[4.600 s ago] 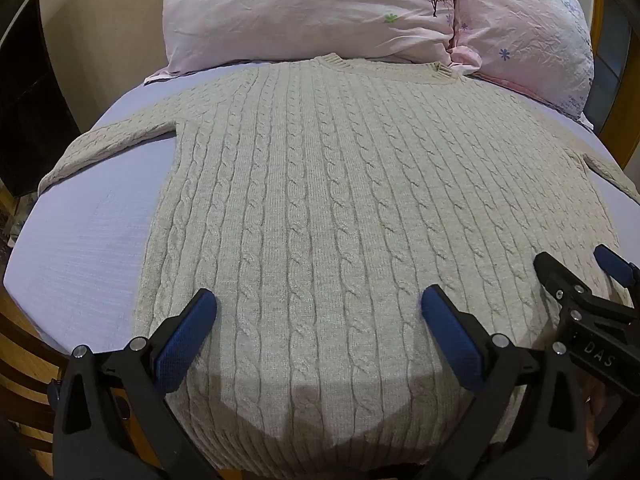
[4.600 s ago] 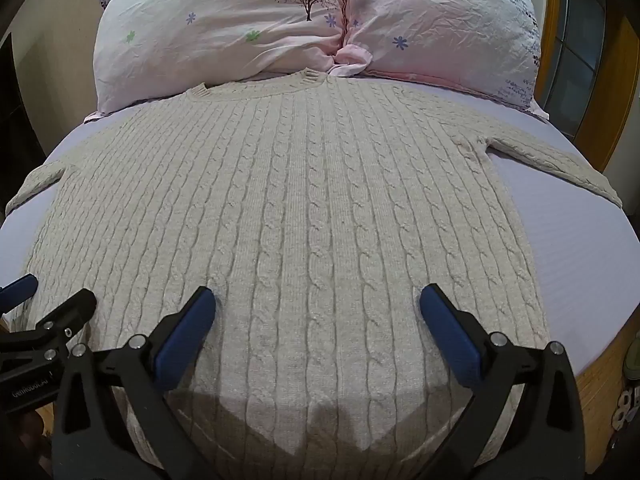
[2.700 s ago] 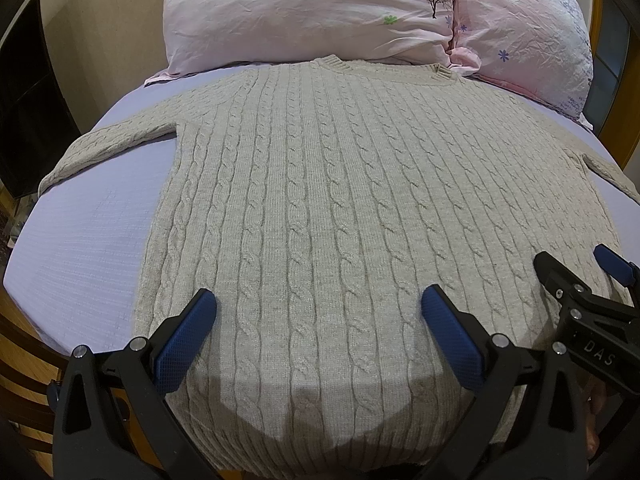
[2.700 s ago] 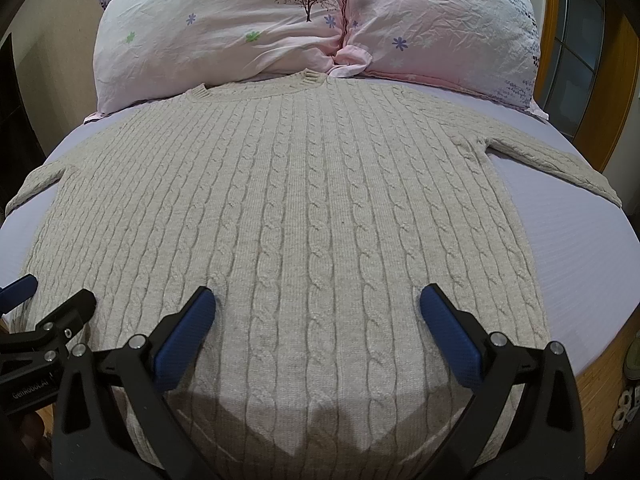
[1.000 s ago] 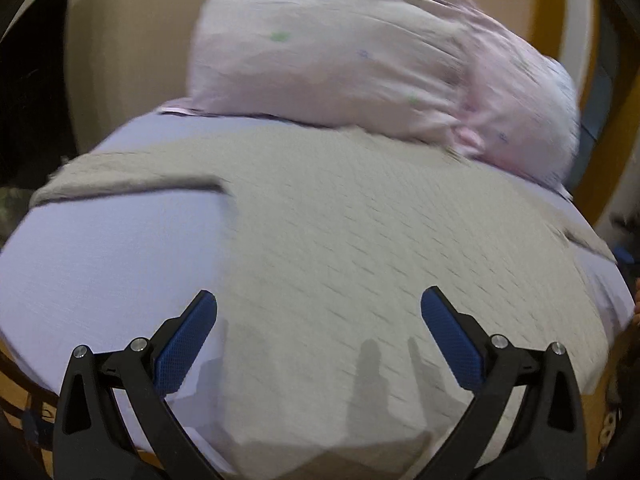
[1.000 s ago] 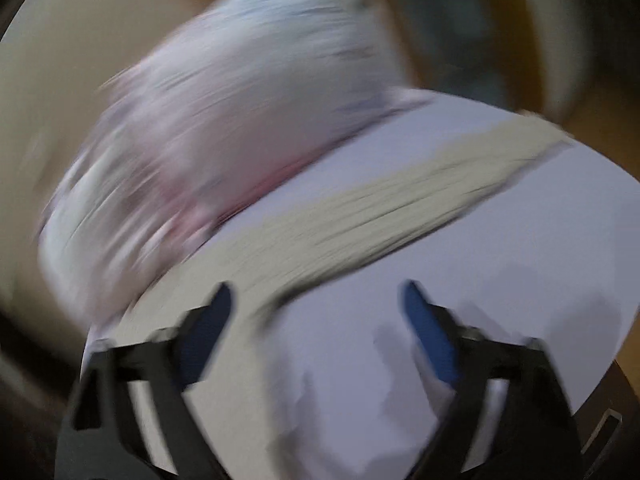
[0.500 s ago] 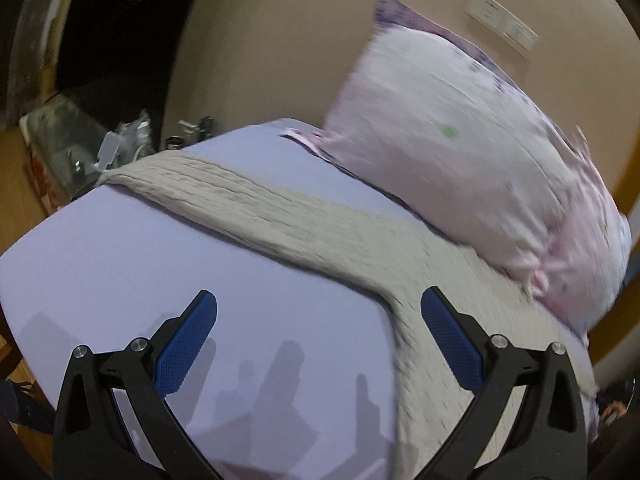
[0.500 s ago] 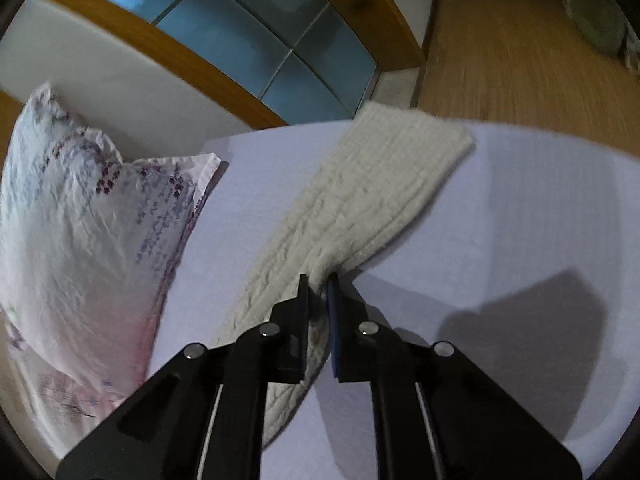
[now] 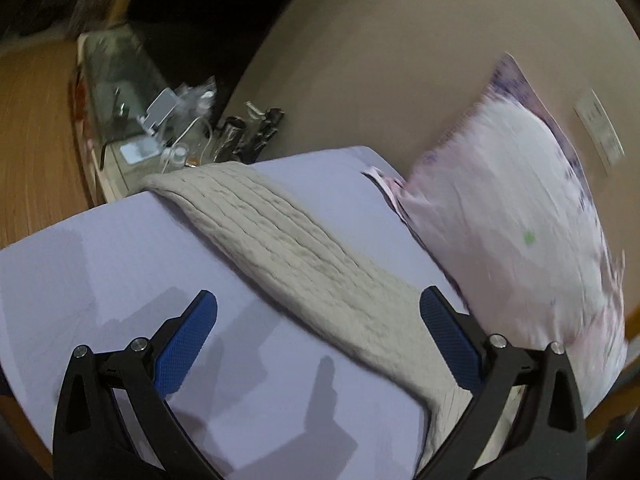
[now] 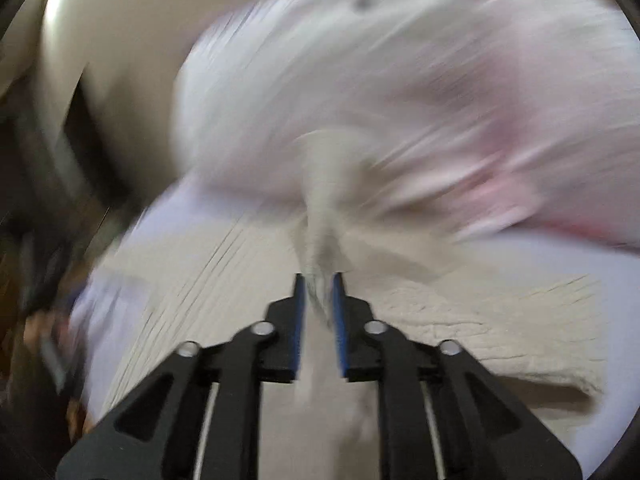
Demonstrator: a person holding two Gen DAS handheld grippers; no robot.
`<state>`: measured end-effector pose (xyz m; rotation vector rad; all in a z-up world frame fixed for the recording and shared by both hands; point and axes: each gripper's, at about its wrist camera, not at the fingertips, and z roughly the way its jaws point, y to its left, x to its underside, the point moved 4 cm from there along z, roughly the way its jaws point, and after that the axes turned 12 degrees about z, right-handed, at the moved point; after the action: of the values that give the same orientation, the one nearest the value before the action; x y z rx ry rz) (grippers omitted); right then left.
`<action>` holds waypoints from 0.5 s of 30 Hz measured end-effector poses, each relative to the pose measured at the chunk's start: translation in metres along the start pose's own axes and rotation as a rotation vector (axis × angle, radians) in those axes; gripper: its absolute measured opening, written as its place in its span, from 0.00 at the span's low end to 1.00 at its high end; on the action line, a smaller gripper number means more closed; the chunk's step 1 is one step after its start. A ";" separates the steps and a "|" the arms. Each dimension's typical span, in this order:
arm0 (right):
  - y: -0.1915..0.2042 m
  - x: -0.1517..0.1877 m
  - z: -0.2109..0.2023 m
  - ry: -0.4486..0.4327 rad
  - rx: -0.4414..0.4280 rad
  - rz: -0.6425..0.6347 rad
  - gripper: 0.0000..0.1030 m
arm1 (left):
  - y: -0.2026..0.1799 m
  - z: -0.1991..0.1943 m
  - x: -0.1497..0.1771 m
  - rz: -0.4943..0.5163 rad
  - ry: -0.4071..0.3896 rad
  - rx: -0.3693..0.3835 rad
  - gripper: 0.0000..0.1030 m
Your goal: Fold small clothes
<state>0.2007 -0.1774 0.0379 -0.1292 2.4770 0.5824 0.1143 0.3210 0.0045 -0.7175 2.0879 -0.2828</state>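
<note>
On the lilac bed (image 9: 100, 264), left gripper (image 9: 318, 338) spread wide, right gripper (image 10: 319, 312) pinching sweater sleeve (image 10: 320, 216) (no readable writing).

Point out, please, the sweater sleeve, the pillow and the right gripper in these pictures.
sweater sleeve (image 9: 288, 248): left wrist view, on the cable-knit middle of the sleeve lying across the sheet.
pillow (image 9: 516, 216): left wrist view, on its pale pink face.
right gripper (image 10: 319, 288): right wrist view, between the fingertips, which pinch knit fabric.
</note>
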 end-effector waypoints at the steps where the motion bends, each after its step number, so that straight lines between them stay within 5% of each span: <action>1: 0.012 0.013 0.016 0.071 -0.021 -0.005 0.32 | 0.005 0.004 -0.003 -0.026 0.007 0.006 0.93; 5: 0.011 0.023 0.011 0.056 -0.049 0.016 0.68 | 0.024 0.021 -0.014 -0.111 0.032 -0.009 0.84; 10: -0.046 0.002 -0.034 -0.047 -0.034 0.128 0.76 | 0.048 0.037 -0.031 -0.184 0.017 -0.013 0.71; 12: -0.063 0.007 -0.053 -0.071 -0.020 0.163 0.77 | 0.057 0.042 -0.036 -0.212 0.027 -0.031 0.56; 14: -0.074 0.007 -0.058 -0.079 -0.018 0.183 0.77 | 0.067 0.049 -0.039 -0.230 0.060 -0.063 0.11; 15: -0.080 0.010 -0.064 -0.086 -0.019 0.194 0.77 | 0.067 0.050 -0.042 -0.221 0.071 -0.079 0.10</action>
<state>0.1767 -0.2766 0.0492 0.1281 2.4162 0.6783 0.1476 0.4030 -0.0262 -1.0021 2.0971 -0.3539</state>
